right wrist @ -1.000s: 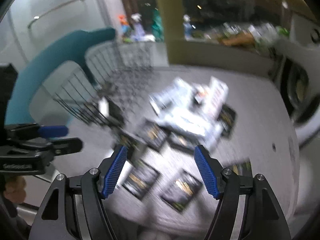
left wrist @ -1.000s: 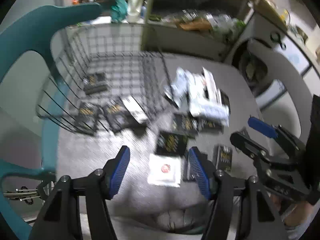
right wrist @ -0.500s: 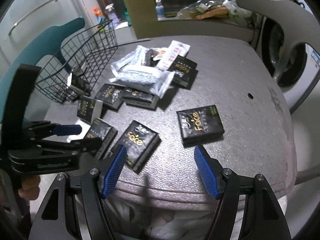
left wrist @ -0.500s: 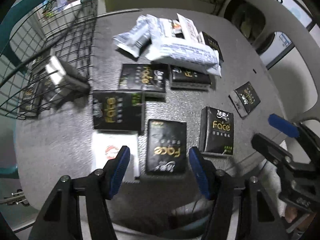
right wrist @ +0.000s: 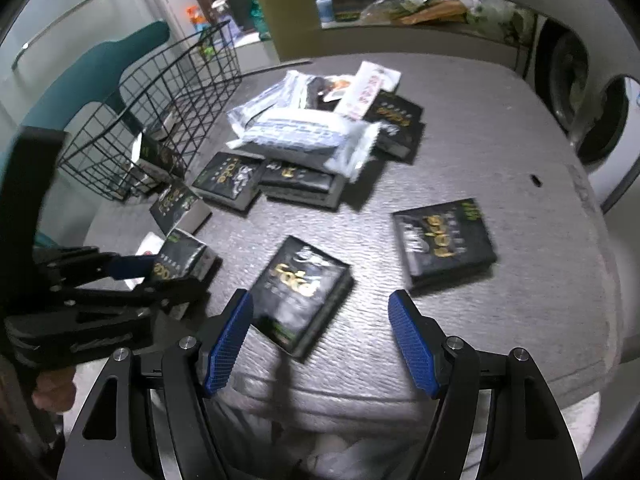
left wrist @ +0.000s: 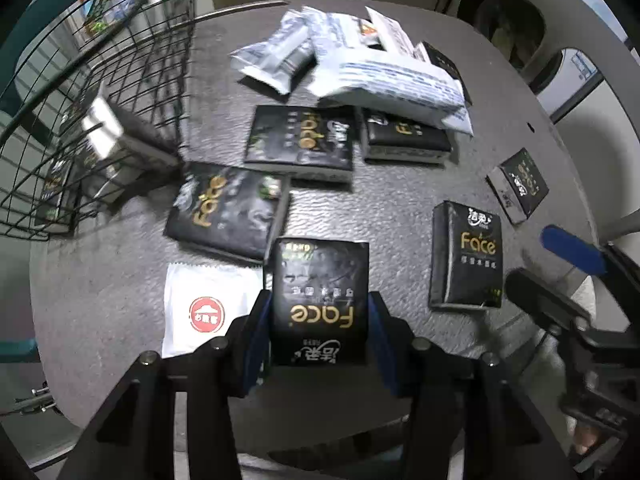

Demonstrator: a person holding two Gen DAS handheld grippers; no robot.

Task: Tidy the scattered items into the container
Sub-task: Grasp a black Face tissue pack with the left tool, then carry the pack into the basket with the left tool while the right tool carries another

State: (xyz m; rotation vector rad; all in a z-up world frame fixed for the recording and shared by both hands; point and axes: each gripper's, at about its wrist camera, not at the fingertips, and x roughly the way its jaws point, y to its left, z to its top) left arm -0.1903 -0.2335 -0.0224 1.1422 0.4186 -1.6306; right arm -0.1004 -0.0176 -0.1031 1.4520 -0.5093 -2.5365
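Observation:
My left gripper (left wrist: 318, 316) is shut on a black "Face" tissue pack (left wrist: 320, 300) and holds it at the table's near edge; it also shows in the right wrist view (right wrist: 182, 260). The black wire basket (left wrist: 92, 92) stands at the left with several black packs inside. More black packs (left wrist: 304, 140) and white packets (left wrist: 384, 76) lie scattered on the grey table. My right gripper (right wrist: 320, 340) is open and empty, low over another black pack (right wrist: 302, 284).
A white sachet with a red round mark (left wrist: 206, 304) lies left of the held pack. A teal chair (right wrist: 100, 68) stands behind the basket. A washing machine (right wrist: 588, 92) is at the right. A hole (right wrist: 535, 179) is in the grey table (right wrist: 520, 220).
My left gripper came away from the basket, moved down over the near black pack and shut on it. My right gripper has lowered toward the pack in front of it.

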